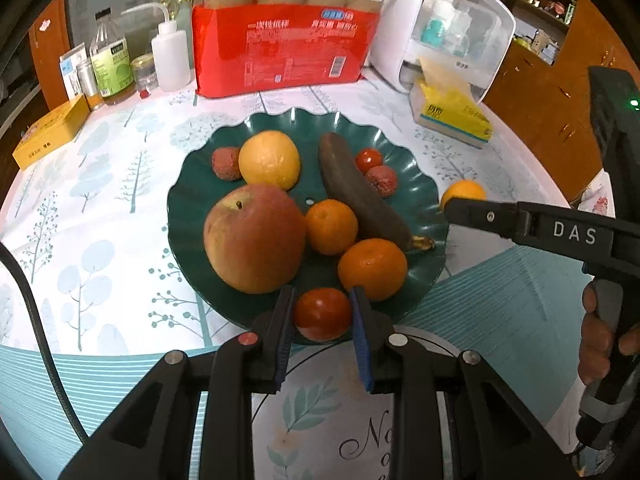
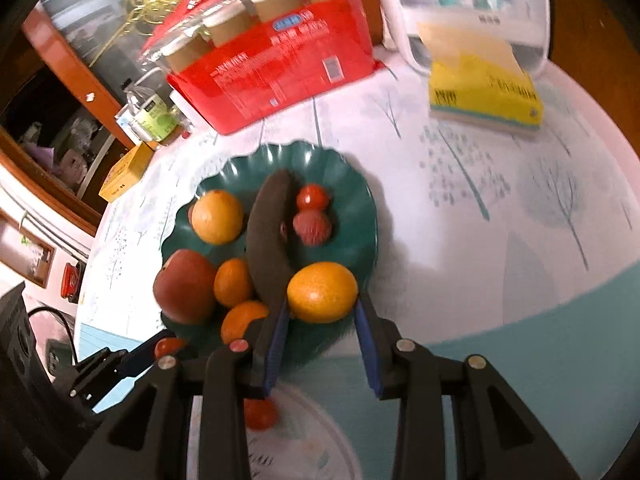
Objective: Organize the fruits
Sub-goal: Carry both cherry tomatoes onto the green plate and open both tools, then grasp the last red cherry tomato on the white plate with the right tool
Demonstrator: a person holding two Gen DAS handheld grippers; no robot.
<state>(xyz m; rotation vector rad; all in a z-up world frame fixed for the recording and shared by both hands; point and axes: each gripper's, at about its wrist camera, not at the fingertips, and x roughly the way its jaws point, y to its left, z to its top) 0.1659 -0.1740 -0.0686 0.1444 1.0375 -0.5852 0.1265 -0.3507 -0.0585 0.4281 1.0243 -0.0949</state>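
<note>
A dark green scalloped plate (image 1: 224,312) holds an apple (image 1: 252,240), a yellow orange (image 1: 270,160), two tangerines (image 1: 332,226), a dark banana (image 1: 360,192), a small tomato (image 1: 369,159) and two lychees (image 1: 382,180). My left gripper (image 1: 322,312) is shut on a red tomato (image 1: 322,314) over the plate's near rim. My right gripper (image 2: 322,312) is shut on an orange (image 2: 322,292) at the plate's (image 2: 360,184) right edge; it shows in the left wrist view (image 1: 452,210) too. Another tomato (image 2: 260,414) lies on the table below the right gripper.
At the back stand a red pack of paper cups (image 1: 280,52), a white dispenser (image 1: 444,28), a yellow tissue pack (image 1: 452,116), bottles and jars (image 1: 112,64), and a yellow box (image 1: 52,132). A black cable (image 1: 44,340) runs at left.
</note>
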